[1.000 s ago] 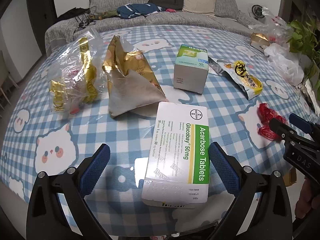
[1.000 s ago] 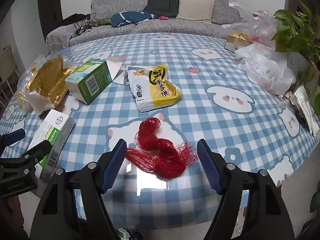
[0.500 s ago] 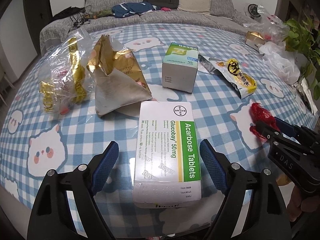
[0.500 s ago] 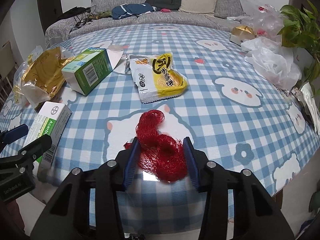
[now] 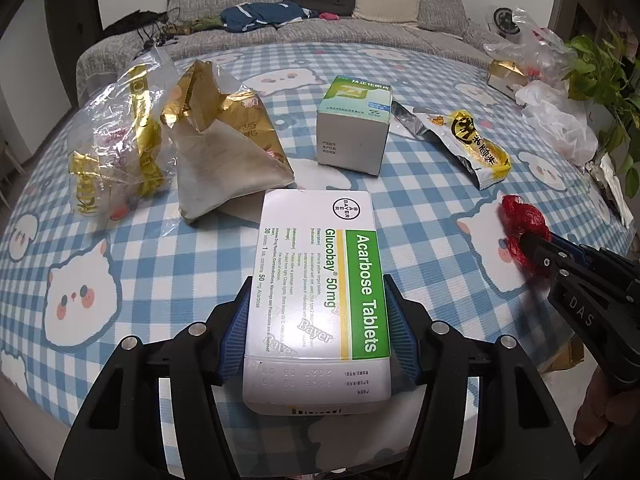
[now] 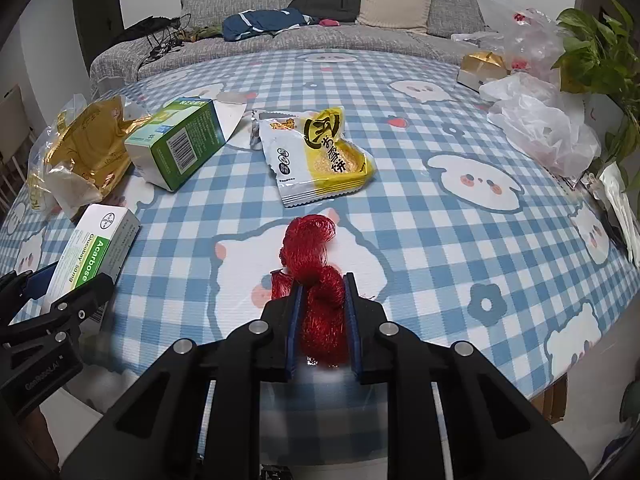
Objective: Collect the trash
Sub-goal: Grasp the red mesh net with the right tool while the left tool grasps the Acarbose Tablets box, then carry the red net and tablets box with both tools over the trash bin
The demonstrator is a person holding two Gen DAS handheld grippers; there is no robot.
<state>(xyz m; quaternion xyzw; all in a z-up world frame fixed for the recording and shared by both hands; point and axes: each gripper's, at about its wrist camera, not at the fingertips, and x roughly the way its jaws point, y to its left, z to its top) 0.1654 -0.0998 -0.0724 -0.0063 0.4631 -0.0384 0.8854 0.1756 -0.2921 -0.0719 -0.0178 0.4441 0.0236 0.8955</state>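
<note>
Red mesh wad (image 6: 320, 300) squeezed by closing right tongs (image 6: 321, 320), near end hidden, left tongs (image 5: 316, 332) closing on tablet box (image 5: 318, 280)

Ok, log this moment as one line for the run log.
phase: grasp | left gripper: closing on white tablet box | right gripper: closing on red mesh net | both items on table
</note>
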